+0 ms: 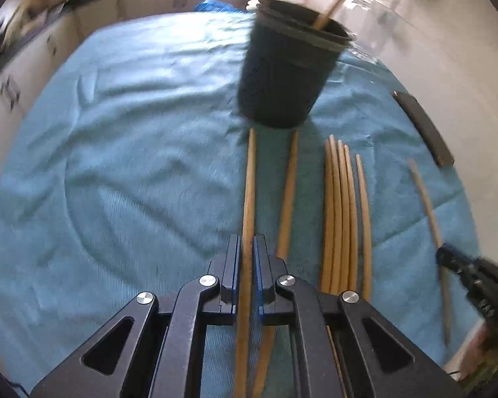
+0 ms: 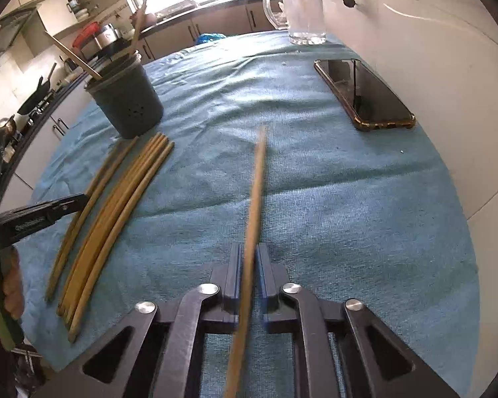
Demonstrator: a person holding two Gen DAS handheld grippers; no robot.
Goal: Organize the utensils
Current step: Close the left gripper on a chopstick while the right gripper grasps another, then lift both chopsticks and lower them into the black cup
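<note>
Left gripper point(image 1: 247, 248): jaws nearly closed, clamped on single chopstick point(image 1: 248, 199) running straight between fingers, pointing forward, low over cloth. Right gripper point(image 2: 249, 258): jaws likewise narrowed, pinching own chopstick point(image 2: 254, 205), stick angled forward along finger axis, tip raised off surface. In right wrist view, left gripper finger point(image 2: 49, 210) enters from left edge, person's hand point(image 2: 13, 285) behind it. In left wrist view, right gripper visible at right edge, blurred.
</note>
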